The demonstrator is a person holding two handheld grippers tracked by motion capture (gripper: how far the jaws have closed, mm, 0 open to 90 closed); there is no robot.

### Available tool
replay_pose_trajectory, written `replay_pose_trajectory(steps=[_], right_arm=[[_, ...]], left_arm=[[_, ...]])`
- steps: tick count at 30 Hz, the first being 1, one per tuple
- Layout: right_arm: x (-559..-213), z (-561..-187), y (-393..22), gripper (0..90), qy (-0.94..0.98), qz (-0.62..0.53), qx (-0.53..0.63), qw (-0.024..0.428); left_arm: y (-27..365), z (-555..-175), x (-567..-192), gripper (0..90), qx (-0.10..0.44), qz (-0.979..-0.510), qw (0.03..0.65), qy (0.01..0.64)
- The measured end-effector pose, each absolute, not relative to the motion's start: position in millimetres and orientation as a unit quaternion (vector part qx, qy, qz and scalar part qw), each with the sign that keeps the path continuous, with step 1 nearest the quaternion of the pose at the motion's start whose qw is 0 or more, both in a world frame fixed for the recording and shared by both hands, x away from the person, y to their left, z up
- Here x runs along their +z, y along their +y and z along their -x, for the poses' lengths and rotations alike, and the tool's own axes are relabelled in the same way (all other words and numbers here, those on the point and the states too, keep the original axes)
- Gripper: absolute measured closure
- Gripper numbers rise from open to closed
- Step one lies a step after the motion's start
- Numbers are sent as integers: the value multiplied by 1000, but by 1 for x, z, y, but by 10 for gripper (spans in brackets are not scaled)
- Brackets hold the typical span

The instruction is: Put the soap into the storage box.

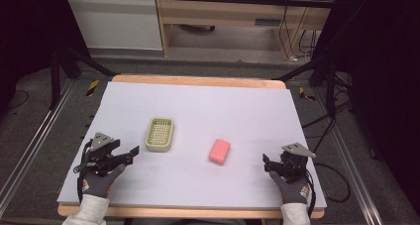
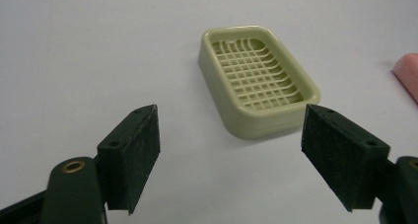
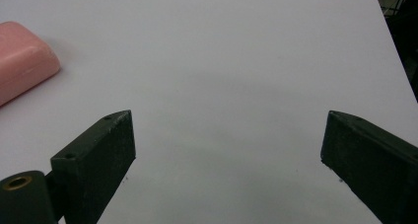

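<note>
A pale green soap dish [image 1: 159, 134] with a gridded bottom lies on the white mat [image 1: 198, 111], left of centre. A pink bar of soap [image 1: 219, 151] rests to its right, apart from it. My left gripper [image 1: 130, 154] is open and empty, just left of the dish; in the left gripper view the soap dish [image 2: 256, 81] sits a little beyond the spread jaws, with the soap's edge [image 2: 408, 76] at the right. My right gripper [image 1: 270, 164] stands open and empty to the right of the soap. The pink soap [image 3: 22, 61] is at the far left of the right gripper view.
The mat covers a wooden table [image 1: 198, 80] whose edge shows at the back. Black frame legs [image 1: 54, 71] and cables [image 1: 322, 121] flank the table. A wooden cabinet [image 1: 228, 12] stands behind it on the floor.
</note>
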State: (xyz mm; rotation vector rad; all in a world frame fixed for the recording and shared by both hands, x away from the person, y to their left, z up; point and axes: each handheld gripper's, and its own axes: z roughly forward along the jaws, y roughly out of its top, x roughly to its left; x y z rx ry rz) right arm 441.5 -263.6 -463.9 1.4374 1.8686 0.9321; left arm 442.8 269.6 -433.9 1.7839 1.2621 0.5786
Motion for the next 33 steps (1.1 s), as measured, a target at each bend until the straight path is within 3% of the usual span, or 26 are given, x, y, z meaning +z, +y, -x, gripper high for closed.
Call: replay_pose_trajectory(steps=[14, 33], right_arm=[[-467, -440, -269, 72, 701, -551, 345, 293], [-470, -439, -265, 165, 716, -539, 349, 273]], left_arm=[[224, -443, -421, 227, 226, -745, 429, 458], [173, -458, -406, 226, 216, -768, 434, 419]])
